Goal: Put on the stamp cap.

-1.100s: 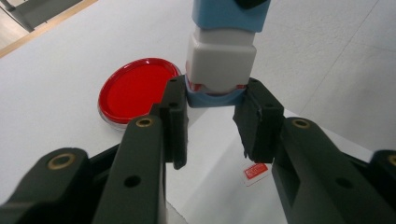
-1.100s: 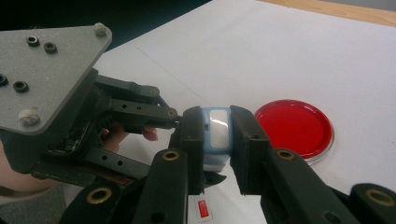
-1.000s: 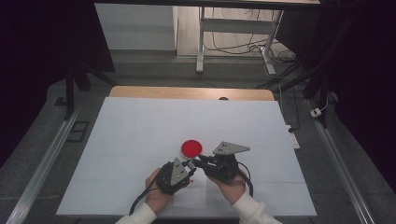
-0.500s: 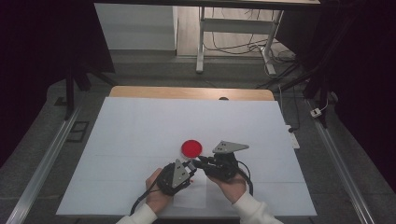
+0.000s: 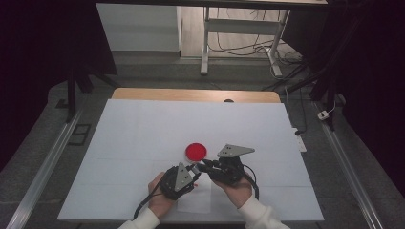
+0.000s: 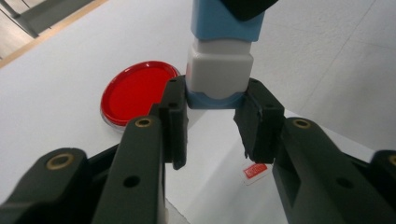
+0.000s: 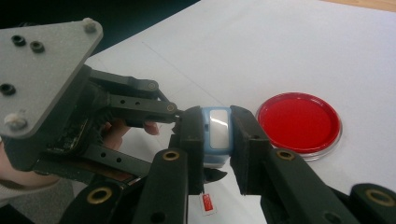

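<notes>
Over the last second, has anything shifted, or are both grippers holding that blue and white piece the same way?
Nothing visibly changed. The left gripper and the right gripper still meet over the white sheet, both clamped on the blue and white piece, one at each end. The red dish lies where it did, just beyond them.

A round dish (image 5: 196, 151) in bright red with a clear rim is seen on a white table cover (image 5: 143, 138). A small block (image 6: 219, 70) in light blue and white is held between black jaws. Both the left gripper (image 5: 195, 172) and the right gripper (image 5: 202, 165) are black, each topped by a grey plate. A white tag (image 6: 255, 171) is printed in red. White sleeves (image 5: 258, 214) are worn.
</notes>
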